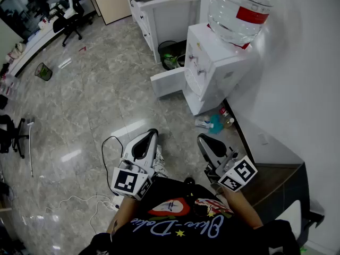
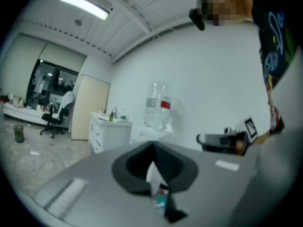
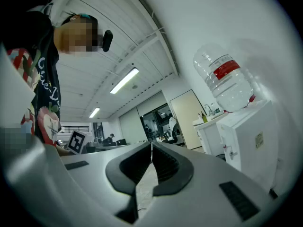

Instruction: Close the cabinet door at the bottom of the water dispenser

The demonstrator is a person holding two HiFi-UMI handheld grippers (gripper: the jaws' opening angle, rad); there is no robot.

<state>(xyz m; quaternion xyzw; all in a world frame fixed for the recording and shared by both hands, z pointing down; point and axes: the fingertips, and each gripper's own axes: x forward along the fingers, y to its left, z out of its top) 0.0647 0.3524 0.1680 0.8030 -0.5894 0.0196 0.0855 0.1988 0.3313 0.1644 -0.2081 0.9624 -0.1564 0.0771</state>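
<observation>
In the head view the grey marble floor (image 1: 95, 89) is filling most of the frame, with a white wall (image 1: 297, 73) running along the 3 o'clock side. The water dispenser (image 1: 210, 68) is standing against that wall at about 1 o'clock, carrying a clear water bottle (image 1: 236, 9) upside down on top. At its base the white cabinet door (image 1: 169, 82) is hanging open, swung out toward 9 o'clock from the dispenser. A white counter (image 1: 159, 9) is sitting at 12 o'clock. The left gripper (image 1: 153, 133) and right gripper (image 1: 201, 138) are hovering at 6 o'clock, well apart from the door, both pointing toward 12 o'clock. Each gripper's jaws are pressing together at the tips with nothing between them. A dark waste bin (image 1: 171, 54) is standing just beside the door, and small bottles (image 1: 212, 124) are lying on the floor at the dispenser's 6 o'clock
</observation>
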